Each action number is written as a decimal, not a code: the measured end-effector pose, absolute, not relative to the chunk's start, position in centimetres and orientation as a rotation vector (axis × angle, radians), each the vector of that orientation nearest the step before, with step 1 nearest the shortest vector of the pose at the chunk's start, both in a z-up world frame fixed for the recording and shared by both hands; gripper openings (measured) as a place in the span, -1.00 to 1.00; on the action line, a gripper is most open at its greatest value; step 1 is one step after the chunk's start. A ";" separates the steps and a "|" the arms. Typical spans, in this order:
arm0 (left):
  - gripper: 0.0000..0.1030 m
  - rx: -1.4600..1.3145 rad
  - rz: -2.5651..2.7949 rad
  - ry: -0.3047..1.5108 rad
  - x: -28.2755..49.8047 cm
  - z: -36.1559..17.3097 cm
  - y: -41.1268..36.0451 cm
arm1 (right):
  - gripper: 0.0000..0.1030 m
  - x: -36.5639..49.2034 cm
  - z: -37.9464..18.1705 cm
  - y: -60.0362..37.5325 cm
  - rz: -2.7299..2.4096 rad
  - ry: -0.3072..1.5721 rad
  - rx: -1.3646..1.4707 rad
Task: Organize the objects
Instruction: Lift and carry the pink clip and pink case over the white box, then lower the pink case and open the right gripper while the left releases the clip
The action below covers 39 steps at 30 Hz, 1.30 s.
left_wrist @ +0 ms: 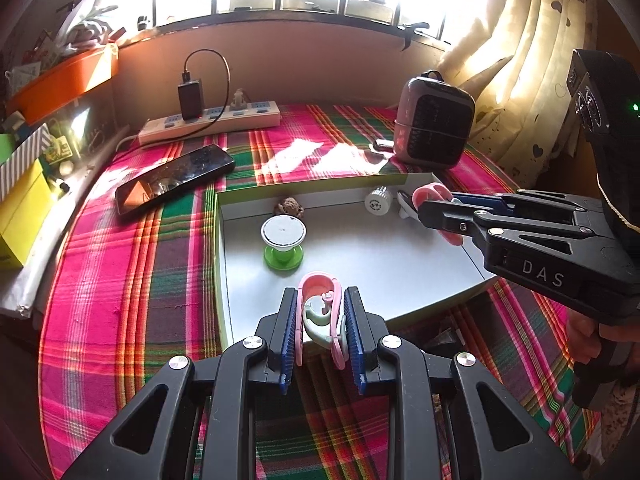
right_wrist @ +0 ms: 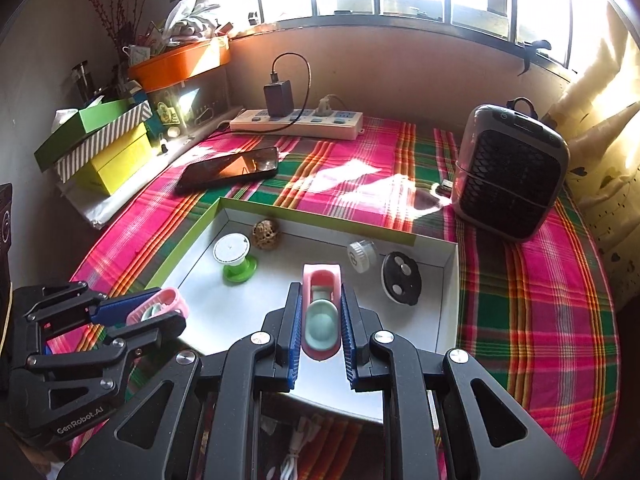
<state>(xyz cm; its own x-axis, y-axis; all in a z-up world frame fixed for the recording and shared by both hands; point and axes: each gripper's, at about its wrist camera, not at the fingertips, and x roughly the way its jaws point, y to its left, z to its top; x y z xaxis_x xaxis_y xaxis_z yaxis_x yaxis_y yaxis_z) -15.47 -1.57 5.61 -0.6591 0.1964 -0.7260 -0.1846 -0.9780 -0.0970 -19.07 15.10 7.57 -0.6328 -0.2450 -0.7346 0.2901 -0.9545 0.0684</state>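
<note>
A shallow white box with a green rim lies on the plaid cloth. My left gripper is shut on a pink and mint clip over the box's near edge. My right gripper is shut on a second pink and mint clip over the box's right side. Inside the box stand a green and white spool, a brown walnut-like ball, a white round cap and a black round disc.
A black phone, a power strip with charger and a grey heater sit on the cloth behind the box. Stacked boxes and an orange tray stand at the left. A curtain hangs at the right.
</note>
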 end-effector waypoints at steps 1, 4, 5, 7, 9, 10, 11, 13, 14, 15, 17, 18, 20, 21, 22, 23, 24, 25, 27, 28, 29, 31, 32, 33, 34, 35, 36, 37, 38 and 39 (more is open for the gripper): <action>-0.59 -1.184 2.691 -0.023 -15.7 5.5 -1.7 | -0.64 -19.5 7.4 15.0 -2.592 0.073 1.165; -0.59 -1.211 2.692 -0.051 -16.7 5.0 -2.2 | -0.64 -20.9 6.9 14.6 -2.576 0.064 1.187; -0.59 -1.218 2.695 -0.057 -17.0 4.9 -2.3 | -0.64 -21.2 6.8 14.4 -2.576 0.071 1.189; -0.59 -1.228 2.705 -0.048 -17.5 4.5 -2.5 | -0.64 -21.9 6.5 14.1 -2.567 0.079 1.197; -0.59 -1.243 2.702 -0.056 -18.0 4.2 -2.7 | -0.64 -22.7 6.2 13.9 -2.564 0.082 1.210; -0.59 -1.247 2.703 -0.058 -18.2 4.1 -2.8 | -0.64 -23.0 5.9 13.8 -2.559 0.084 1.220; -0.59 -1.254 2.704 -0.060 -18.4 3.9 -2.9 | -0.64 -23.4 5.6 13.7 -2.554 0.080 1.232; -0.59 -1.259 2.704 -0.066 -18.8 3.6 -3.0 | -0.64 -24.1 5.1 13.6 -2.546 0.073 1.250; -0.59 -1.267 2.705 -0.069 -19.0 3.4 -3.1 | -0.64 -24.4 4.9 13.5 -2.542 0.070 1.260; -0.59 -1.275 2.703 -0.075 -19.2 3.2 -3.1 | -0.64 -24.7 4.7 13.4 -2.537 0.071 1.268; -0.59 -1.292 2.702 -0.085 -19.5 2.9 -3.3 | -0.64 -25.1 4.4 13.1 -2.529 0.082 1.279; -0.59 -1.293 2.704 -0.084 -19.6 2.8 -3.3 | -0.64 -25.3 4.2 13.0 -2.524 0.089 1.285; -0.59 -1.294 2.709 -0.079 -19.8 2.6 -3.4 | -0.64 -25.6 3.9 12.7 -2.517 0.103 1.294; -0.59 -1.291 2.712 -0.075 -19.9 2.6 -3.4 | -0.64 -25.7 3.8 12.6 -2.514 0.107 1.298; -0.59 -1.290 2.713 -0.073 -19.9 2.6 -3.4 | -0.64 -25.8 3.7 12.6 -2.513 0.108 1.301; -0.59 -1.292 2.712 -0.075 -20.0 2.6 -3.4 | -0.64 -26.0 3.6 12.5 -2.512 0.108 1.303; -0.59 -1.292 2.710 -0.073 -20.1 2.6 -3.3 | -0.64 -26.0 3.5 12.5 -2.511 0.108 1.306; -0.59 -1.293 2.711 -0.067 -20.1 2.5 -3.3 | -0.64 -26.1 3.4 12.4 -2.510 0.110 1.309; -0.59 -1.290 2.715 -0.051 -20.1 2.5 -3.1 | -0.64 -26.3 3.3 12.2 -2.512 0.127 1.317; -0.59 -1.290 2.715 -0.044 -20.2 2.4 -3.0 | -0.64 -26.4 3.2 12.1 -2.514 0.137 1.318; -0.59 -1.295 2.712 -0.044 -20.3 2.4 -3.0 | -0.64 -26.5 3.1 12.0 -2.514 0.146 1.319; -0.59 -1.306 2.701 -0.052 -20.4 2.2 -2.8 | -0.64 -26.6 3.0 11.9 -2.513 0.152 1.324; -0.59 -1.306 2.707 -0.042 -20.4 2.1 -2.7 | -0.64 -26.6 3.0 11.9 -2.513 0.154 1.325; -0.59 -1.300 2.715 -0.022 -20.4 2.1 -2.6 | -0.64 -26.7 3.0 11.9 -2.513 0.159 1.330; -0.59 -1.299 2.720 -0.007 -20.4 2.1 -2.5 | -0.64 -26.7 2.9 11.9 -2.512 0.163 1.336; -0.59 -1.302 2.719 -0.006 -20.4 2.0 -2.5 | -0.64 -26.8 2.9 11.9 -2.513 0.165 1.338; -0.59 -1.301 2.717 -0.010 -20.5 2.0 -2.5 | -0.64 -26.8 2.8 11.9 -2.512 0.169 1.342; -0.59 -1.302 2.717 -0.010 -20.4 2.0 -2.5 | -0.64 -26.8 2.7 11.8 -2.512 0.171 1.348; -0.59 -1.302 2.717 -0.012 -20.4 2.0 -2.5 | -0.64 -26.9 2.7 11.8 -2.511 0.172 1.350; -0.59 -1.301 2.716 -0.012 -20.5 2.0 -2.5 | -0.64 -26.9 2.6 11.8 -2.509 0.173 1.353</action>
